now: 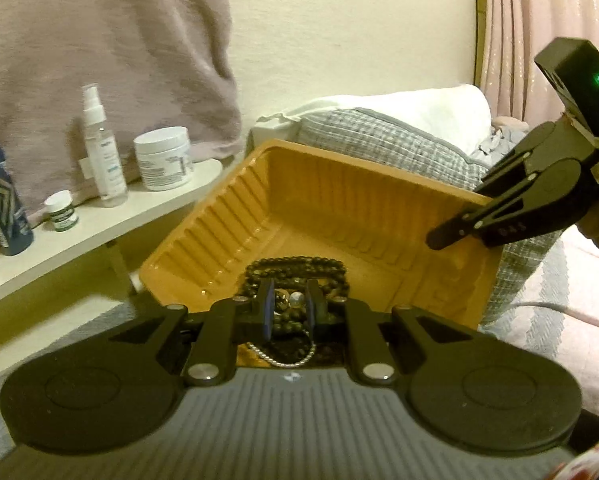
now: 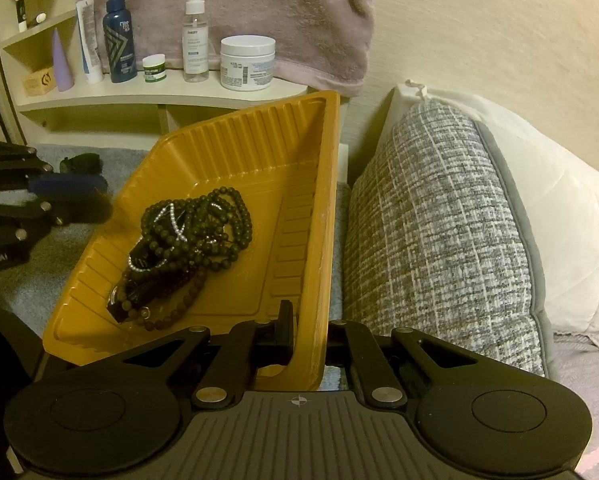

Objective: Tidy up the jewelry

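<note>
At far left a pale shelf [image 2: 159, 96] carries a dark blue bottle [image 2: 119, 40], a clear spray bottle [image 2: 195, 36] and a white jar [image 2: 247, 62], with a mauve towel [image 2: 239, 8] hanging behind them. The shelf's front edge runs close above the upper corner of the orange tray [image 2: 203, 136].

The left gripper [image 1: 290, 306] sits at the tray's near edge. Its blue-padded fingers [image 1: 268, 308] stand a little apart with beads and a silver ball showing in the gap; whether the pads press on them I cannot tell.

The tangle of dark bead necklaces [image 2: 191, 240], threaded with a thin silver chain [image 2: 175, 220], lies on the tray floor, heaped toward its left wall. In the right wrist view the heap's long axis runs from lower left to upper right. The floor to the right of the beads is bare, as is the tray's far end.

The right gripper [image 2: 307, 328] is clamped on the tray's right rim, one finger inside the wall and the other outside. Just beyond that rim stands a grey woven cushion [image 2: 431, 232], leaving only a narrow gap, with a white pillow [image 2: 539, 220] behind it.
</note>
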`<move>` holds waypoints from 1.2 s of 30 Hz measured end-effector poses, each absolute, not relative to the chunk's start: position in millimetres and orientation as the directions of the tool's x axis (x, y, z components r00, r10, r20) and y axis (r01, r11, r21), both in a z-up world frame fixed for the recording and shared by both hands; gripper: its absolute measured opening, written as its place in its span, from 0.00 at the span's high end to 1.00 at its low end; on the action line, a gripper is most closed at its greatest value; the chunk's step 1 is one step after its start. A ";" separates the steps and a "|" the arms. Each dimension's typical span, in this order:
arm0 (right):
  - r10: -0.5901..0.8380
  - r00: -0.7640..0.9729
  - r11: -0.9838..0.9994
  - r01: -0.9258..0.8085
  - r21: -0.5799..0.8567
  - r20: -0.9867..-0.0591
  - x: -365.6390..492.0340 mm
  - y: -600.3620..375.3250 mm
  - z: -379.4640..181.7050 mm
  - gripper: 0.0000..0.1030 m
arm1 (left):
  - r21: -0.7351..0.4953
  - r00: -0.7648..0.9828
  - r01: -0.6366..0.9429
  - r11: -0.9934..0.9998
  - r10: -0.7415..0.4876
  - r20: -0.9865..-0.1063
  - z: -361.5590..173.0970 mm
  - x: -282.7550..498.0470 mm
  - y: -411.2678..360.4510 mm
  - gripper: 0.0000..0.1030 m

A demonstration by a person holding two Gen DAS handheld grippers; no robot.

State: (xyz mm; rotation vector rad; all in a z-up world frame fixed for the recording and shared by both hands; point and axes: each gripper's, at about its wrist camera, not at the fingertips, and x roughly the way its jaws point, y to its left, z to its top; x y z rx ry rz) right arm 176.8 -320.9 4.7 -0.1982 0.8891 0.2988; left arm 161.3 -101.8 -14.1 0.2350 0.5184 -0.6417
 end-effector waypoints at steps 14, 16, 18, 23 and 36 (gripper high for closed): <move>0.177 0.593 0.942 -0.333 -0.039 -0.786 175.6 -321.9 4.5 0.94 | 0.032 0.644 0.641 0.767 -0.514 -0.567 -24.4 167.6 -122.3 0.77; 0.176 0.592 0.943 -0.331 -0.039 -0.786 175.5 -322.1 4.3 0.94 | 0.028 0.649 0.633 0.774 -0.510 -0.564 -24.8 167.4 -118.9 0.77; 0.176 0.592 0.943 -0.331 -0.037 -0.787 175.8 -322.0 4.2 0.94 | 0.034 0.661 0.622 0.782 -0.501 -0.559 -24.5 165.9 -112.8 0.77; 0.176 0.592 0.943 -0.331 -0.037 -0.787 175.7 -322.0 4.0 0.94 | 0.054 0.704 0.570 0.820 -0.453 -0.546 -24.5 159.5 -84.3 0.77; 0.175 0.591 0.944 -0.327 -0.035 -0.788 176.2 -322.4 3.3 0.94 | 0.115 0.795 0.340 0.933 -0.220 -0.565 -39.7 157.7 10.3 0.72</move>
